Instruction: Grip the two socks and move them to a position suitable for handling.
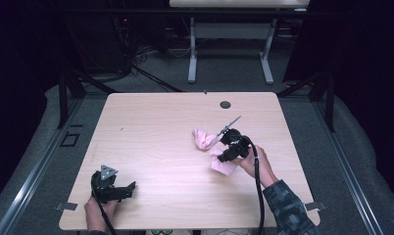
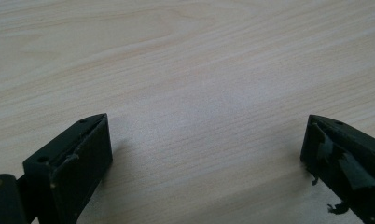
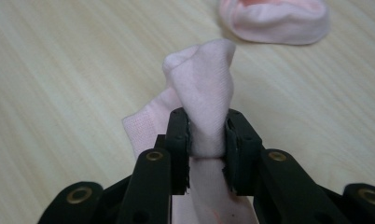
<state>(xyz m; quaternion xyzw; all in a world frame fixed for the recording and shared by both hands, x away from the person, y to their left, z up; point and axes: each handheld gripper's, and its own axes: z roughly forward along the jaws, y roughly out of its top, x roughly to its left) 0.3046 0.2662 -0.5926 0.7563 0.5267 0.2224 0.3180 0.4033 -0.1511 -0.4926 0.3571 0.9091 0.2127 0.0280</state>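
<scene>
Two pink socks lie on the pale wooden table (image 1: 156, 132). My right gripper (image 1: 225, 151) (image 3: 206, 135) is shut on a fold of one sock (image 1: 224, 165) (image 3: 204, 88), pinched up between its pads, while the rest of that sock trails beneath the jaws. The other sock (image 1: 203, 139) (image 3: 275, 19) lies bunched just beyond it, apart from the jaws. At the table's near left corner my left gripper (image 1: 128, 189) (image 2: 204, 154) rests low over bare wood, open, with nothing between its fingers.
A dark round cable hole (image 1: 225, 104) sits near the table's far edge. Behind the table stands another desk with white legs (image 1: 192, 54) on grey floor. The person's right sleeve (image 1: 288, 208) comes in at the bottom right.
</scene>
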